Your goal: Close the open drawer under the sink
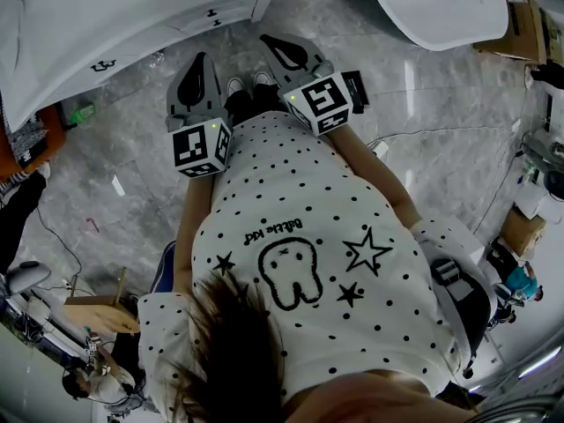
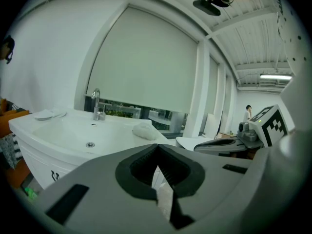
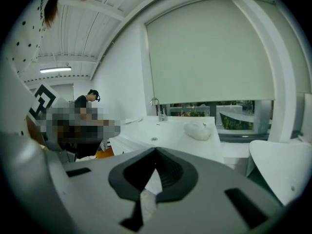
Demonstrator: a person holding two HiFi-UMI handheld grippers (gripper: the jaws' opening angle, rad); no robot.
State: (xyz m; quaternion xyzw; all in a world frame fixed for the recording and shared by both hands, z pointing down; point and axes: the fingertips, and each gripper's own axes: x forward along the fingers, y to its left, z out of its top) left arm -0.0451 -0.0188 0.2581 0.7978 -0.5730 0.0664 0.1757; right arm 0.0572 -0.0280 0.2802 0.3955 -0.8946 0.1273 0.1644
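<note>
The white sink cabinet [image 1: 150,47] stands at the top left of the head view, with dark handles on its drawer fronts [image 1: 211,13]. From here I cannot tell how far a drawer stands out. My left gripper [image 1: 201,60] and right gripper [image 1: 275,44] are held side by side over the marble floor, short of the cabinet and touching nothing. Both are shut and empty. In the left gripper view the left gripper [image 2: 157,147] points over the basin [image 2: 73,133] and faucet [image 2: 96,104]. The right gripper [image 3: 156,151] faces the same basin [image 3: 165,130] from further right.
A white cloth lump [image 2: 144,130] lies on the sink's right side. A second white fixture [image 1: 441,3] stands at the top right, with cardboard boxes [image 1: 522,25] beyond it. Cables run over the floor. Another person [image 3: 85,101] stands past the sink.
</note>
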